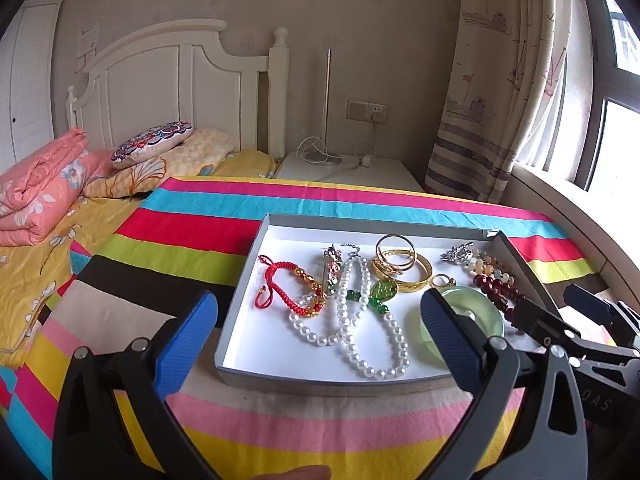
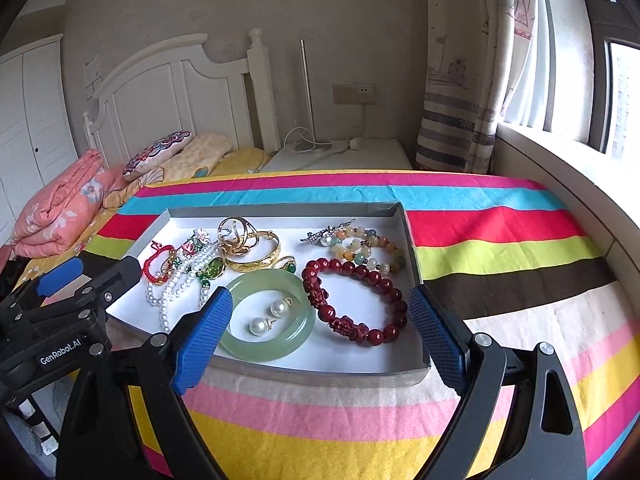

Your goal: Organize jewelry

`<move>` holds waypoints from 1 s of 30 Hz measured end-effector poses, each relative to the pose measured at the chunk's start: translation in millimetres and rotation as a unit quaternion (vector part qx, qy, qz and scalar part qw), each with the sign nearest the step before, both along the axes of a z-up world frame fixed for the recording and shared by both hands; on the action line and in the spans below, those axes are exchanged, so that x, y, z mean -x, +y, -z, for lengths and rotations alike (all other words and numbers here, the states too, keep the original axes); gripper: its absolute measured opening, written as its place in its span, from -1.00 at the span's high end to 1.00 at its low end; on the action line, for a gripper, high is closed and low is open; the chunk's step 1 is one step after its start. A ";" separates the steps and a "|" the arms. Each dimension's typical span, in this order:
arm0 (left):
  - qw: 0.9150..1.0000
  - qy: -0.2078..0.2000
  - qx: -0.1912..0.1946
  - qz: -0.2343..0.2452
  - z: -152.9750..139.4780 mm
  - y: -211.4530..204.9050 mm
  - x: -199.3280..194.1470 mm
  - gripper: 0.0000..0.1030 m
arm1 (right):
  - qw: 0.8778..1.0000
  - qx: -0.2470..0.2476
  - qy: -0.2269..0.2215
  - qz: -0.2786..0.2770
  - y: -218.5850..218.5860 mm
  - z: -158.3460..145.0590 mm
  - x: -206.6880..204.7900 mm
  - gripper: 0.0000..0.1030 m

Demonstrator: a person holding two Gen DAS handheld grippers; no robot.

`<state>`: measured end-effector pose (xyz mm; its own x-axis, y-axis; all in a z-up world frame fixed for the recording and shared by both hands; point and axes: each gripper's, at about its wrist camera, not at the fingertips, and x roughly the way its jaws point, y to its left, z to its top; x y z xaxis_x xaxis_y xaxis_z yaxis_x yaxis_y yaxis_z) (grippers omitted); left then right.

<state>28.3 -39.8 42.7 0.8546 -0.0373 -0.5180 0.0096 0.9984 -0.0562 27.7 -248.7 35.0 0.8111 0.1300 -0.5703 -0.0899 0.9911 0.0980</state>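
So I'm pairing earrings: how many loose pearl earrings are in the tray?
2. Both lie inside the green bangle: one pearl earring further back, the other nearer. Others may hide under the jewelry pile.

- The left gripper (image 1: 318,322) hovers over the near edge of a shallow white tray (image 1: 276,236), its blue-padded jaws spread wide with nothing between the pads.
- The tray sits on a striped cloth (image 1: 224,216) of many colours.
- Inside the tray lie a pearl necklace (image 1: 352,336), a red cord bracelet (image 1: 288,280), gold bangles (image 1: 400,264), a pale green jade bangle (image 1: 480,316) and a dark red bead bracelet (image 1: 496,292).
- The necklace overlaps the cord bracelet; the jade bangle is partly hidden behind the gripper's right finger (image 1: 452,332).
- The right gripper (image 1: 580,320) reaches in at the tray's right side.
- Behind stand a white headboard (image 1: 176,80), a folded pink quilt (image 1: 40,192) and a curtain (image 1: 500,100).
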 end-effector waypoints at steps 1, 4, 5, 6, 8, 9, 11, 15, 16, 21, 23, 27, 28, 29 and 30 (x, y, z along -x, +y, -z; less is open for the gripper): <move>1.000 -0.001 -0.001 0.001 -0.1 -0.1 0.3 -0.96 | 1.000 -0.001 0.001 0.000 -0.4 0.3 -0.4 -0.69; 1.000 -0.002 -0.003 0.002 -0.3 -2.2 0.5 -0.96 | 1.000 -0.003 0.001 -0.001 -1.1 0.1 -0.9 -0.69; 1.000 -0.001 -0.003 0.002 -0.3 -2.4 0.2 -0.96 | 1.000 -0.003 0.001 -0.001 -0.8 0.5 -1.1 -0.69; 1.000 -0.001 -0.003 0.002 -0.3 -2.6 0.2 -0.96 | 1.000 -0.003 0.002 -0.001 -0.7 0.6 -1.2 -0.69; 1.000 0.001 -0.002 0.003 -0.4 -3.6 0.2 -0.96 | 1.000 -0.003 0.001 -0.001 -0.6 0.5 -1.1 -0.69; 1.000 0.001 -0.002 0.003 -0.3 -4.1 0.2 -0.96 | 1.000 -0.003 0.001 -0.001 -0.7 0.5 -1.1 -0.69; 1.000 0.001 -0.003 0.004 -0.3 -4.3 0.6 -0.96 | 1.000 -0.004 0.001 0.000 -1.0 0.4 -1.3 -0.69; 1.000 0.001 -0.004 0.006 -0.5 -5.4 1.0 -0.96 | 1.000 -0.006 -0.001 0.000 -0.9 0.3 -1.1 -0.69; 1.000 0.001 -0.004 0.007 -0.2 -5.6 0.9 -0.96 | 1.000 -0.006 -0.001 0.000 -1.1 0.3 -0.8 -0.69; 1.000 0.006 -0.007 0.009 0.8 -8.7 0.4 -0.96 | 1.000 -0.006 -0.002 0.000 -1.0 -0.1 -0.4 -0.69; 1.000 0.006 -0.011 0.010 0.7 -10.4 1.1 -0.96 | 1.000 -0.007 -0.002 0.000 -1.3 -0.3 -0.2 -0.69; 1.000 0.007 -0.019 0.012 0.6 -12.9 1.9 -0.96 | 1.000 -0.008 -0.003 0.000 -1.6 -0.7 -0.2 -0.69; 1.000 0.008 -0.021 0.012 0.7 -13.5 2.1 -0.96 | 1.000 -0.009 -0.003 0.000 -1.8 -0.7 -0.1 -0.69; 1.000 0.008 -0.022 0.011 0.9 -14.0 2.1 -0.96 | 1.000 -0.010 -0.003 0.000 -1.8 -0.8 0.0 -0.69; 1.000 0.009 -0.023 0.012 0.7 -14.2 1.6 -0.96 | 1.000 -0.010 -0.003 0.000 -2.0 -0.9 -0.2 -0.69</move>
<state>26.7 -54.0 42.0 0.8442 -0.0334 -0.5350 0.0325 0.9994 -0.0111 28.0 -250.7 35.9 0.8143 0.1417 -0.5629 -0.0905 0.9889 0.1179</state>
